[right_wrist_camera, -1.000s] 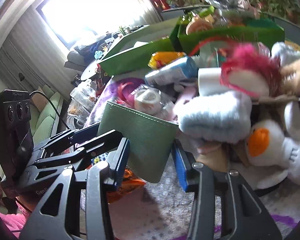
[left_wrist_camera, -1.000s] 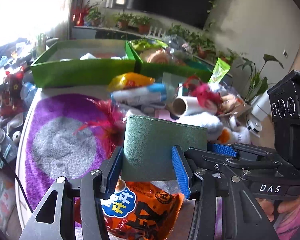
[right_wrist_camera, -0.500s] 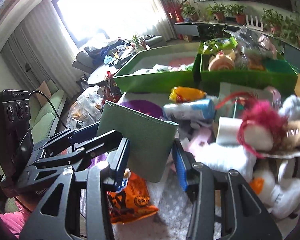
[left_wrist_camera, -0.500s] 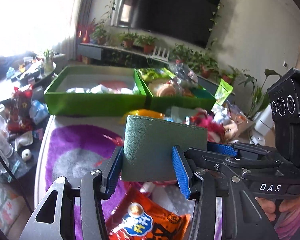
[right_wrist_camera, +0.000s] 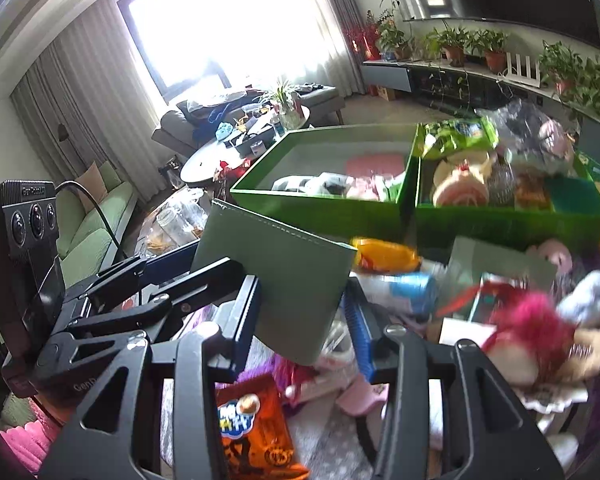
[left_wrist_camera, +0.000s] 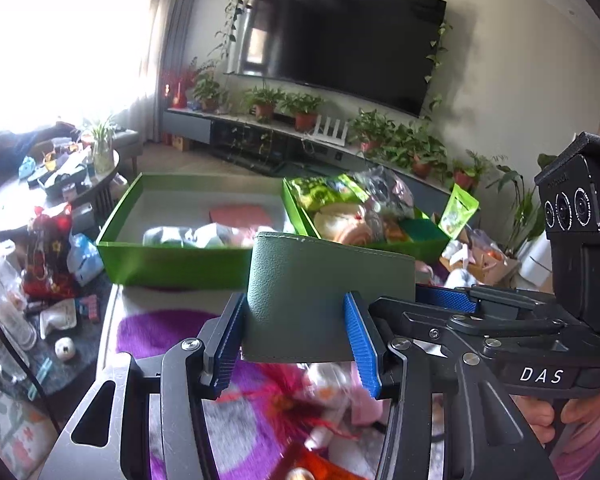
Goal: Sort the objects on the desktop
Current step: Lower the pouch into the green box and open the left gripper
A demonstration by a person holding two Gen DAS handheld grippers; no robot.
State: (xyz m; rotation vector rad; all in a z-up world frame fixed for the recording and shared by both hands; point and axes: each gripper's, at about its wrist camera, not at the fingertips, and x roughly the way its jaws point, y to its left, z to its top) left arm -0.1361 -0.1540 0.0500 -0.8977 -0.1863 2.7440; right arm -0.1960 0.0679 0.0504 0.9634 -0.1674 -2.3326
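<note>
Both tongs grip one dark green leather-like pouch (left_wrist_camera: 328,292), held clear above the desk (left_wrist_camera: 112,312): the left tongs (left_wrist_camera: 296,340) clamp its near end, the right tongs (right_wrist_camera: 304,320) its other end. It hangs short of the two green boxes at the desk's far edge, the left box (left_wrist_camera: 160,264) part-filled, the right box (left_wrist_camera: 416,244) heaped. Risks, as judged: with two grips on one object, unequal hand motion could twist it or pull it from one pair of pads. Carried low, it could catch the near wall of a box. Dropped, it would land among the plush toys (right_wrist_camera: 540,332) and the orange snack packet (right_wrist_camera: 252,432) below.
</note>
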